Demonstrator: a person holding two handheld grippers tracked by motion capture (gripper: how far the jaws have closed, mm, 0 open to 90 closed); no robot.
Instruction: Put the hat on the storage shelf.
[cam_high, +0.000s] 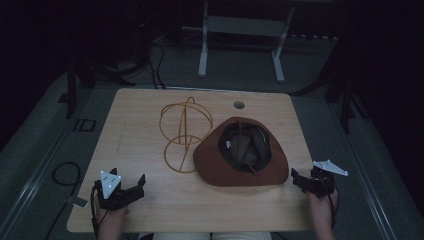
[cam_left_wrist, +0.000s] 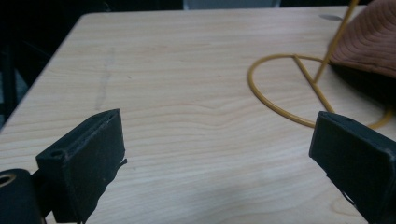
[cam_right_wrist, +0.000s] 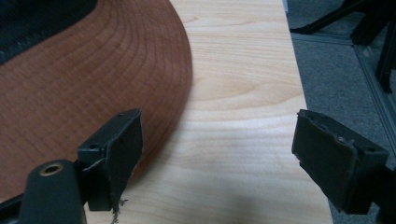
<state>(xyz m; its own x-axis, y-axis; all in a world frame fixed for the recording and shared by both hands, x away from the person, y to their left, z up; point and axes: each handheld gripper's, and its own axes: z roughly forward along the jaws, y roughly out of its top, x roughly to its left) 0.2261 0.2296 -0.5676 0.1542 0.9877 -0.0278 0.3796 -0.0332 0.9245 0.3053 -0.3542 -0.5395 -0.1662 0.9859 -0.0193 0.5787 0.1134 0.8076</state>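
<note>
Wooden table (cam_high: 150, 200) seen from above in a dim room, with a person's two hands entering from the bottom edge, each holding a black two-jaw gripper.

Near the middle of the table lies a brown brimmed hat (cam_high: 241, 152), turned upside down so its dark inner lining faces up. Just to its left is a yellow wire stand (cam_high: 184, 134), made of thin hoops: a round base ring and a cage of curved wires. The hat's brim overlaps the ring's right side.

The left gripper (cam_high: 131, 188) is held low over the table's near left corner, well apart from both the hat and the stand. Its jaws are spread wide with nothing between them. In the left gripper view, bare wood shows between the two black pads, and the wire ring (cam_left_wrist: 299, 88) and a corner of the hat brim (cam_left_wrist: 369, 37) sit farther off at the upper right.

The right gripper (cam_high: 299, 181) is at the table's near right edge, just beside the hat's brim. Its jaws are also spread apart and empty. In the right gripper view, the left pad (cam_right_wrist: 122, 154) hangs over the rim of the stitched brown brim (cam_right_wrist: 93, 79), while the right pad (cam_right_wrist: 327, 158) is by the table's edge with grey floor (cam_right_wrist: 336, 70) beyond.
</note>
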